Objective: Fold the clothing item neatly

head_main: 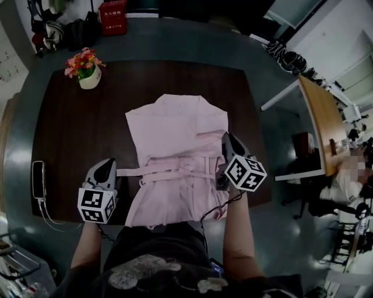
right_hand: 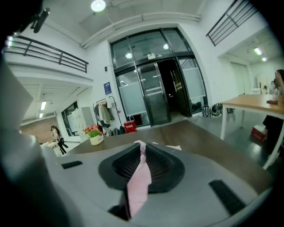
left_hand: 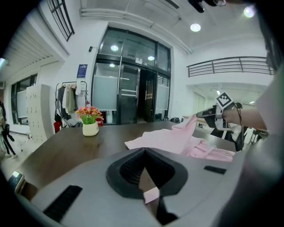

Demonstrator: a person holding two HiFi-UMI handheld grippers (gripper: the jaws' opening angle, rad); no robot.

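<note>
A pale pink garment (head_main: pixel 175 145) with a tied waist belt lies spread on the dark wooden table (head_main: pixel 64 128). At the table's near left, my left gripper (head_main: pixel 109 169) is shut on the end of the pink belt (head_main: pixel 131 171); a scrap of pink shows between the jaws in the left gripper view (left_hand: pixel 151 194). My right gripper (head_main: pixel 228 141) is shut on the garment's right edge and holds it lifted off the table. A pink strip (right_hand: pixel 140 177) hangs from its closed jaws, and the left gripper view shows that raised fabric (left_hand: pixel 188 128) under the right gripper (left_hand: pixel 208 114).
A white pot of flowers (head_main: pixel 88 71) stands at the table's far left corner. A phone on a cable (head_main: pixel 38 179) lies at the left edge. A lighter desk (head_main: pixel 323 119) with a seated person (head_main: pixel 344 186) is to the right, and a red box (head_main: pixel 113 17) sits on the floor beyond.
</note>
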